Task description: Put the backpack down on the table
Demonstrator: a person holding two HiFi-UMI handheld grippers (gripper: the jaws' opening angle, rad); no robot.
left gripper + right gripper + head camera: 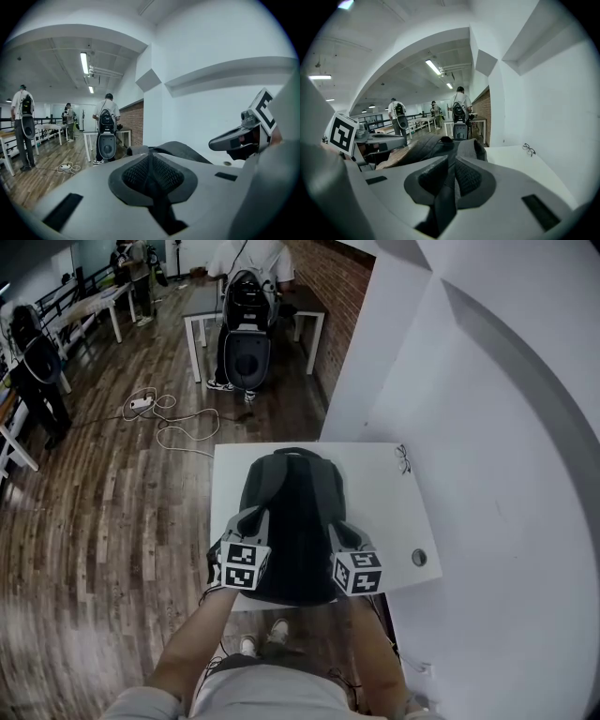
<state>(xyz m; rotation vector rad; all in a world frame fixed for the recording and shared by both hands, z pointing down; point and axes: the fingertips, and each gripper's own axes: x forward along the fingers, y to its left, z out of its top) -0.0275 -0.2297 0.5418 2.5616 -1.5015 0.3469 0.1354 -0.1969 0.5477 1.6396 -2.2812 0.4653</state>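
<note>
On table (pixel 398 512), near edge: backpack (pixel 291 512) lies lengthwise, base at the lip. Left gripper (pixel 151 176) and right gripper (pixel 452 178) are each clamped on a strap (pixel 158 208). Risk: if released with the base overhanging, the pack could slide off towards the person.

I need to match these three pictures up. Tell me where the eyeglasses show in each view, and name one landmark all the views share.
Head view: the eyeglasses lie at the far right corner of the white table.
Left gripper view: not in it.
Right gripper view: the eyeglasses lie right of centre, on the tabletop.
Shared landmark: the dark backpack, which shows in all three views.
</note>
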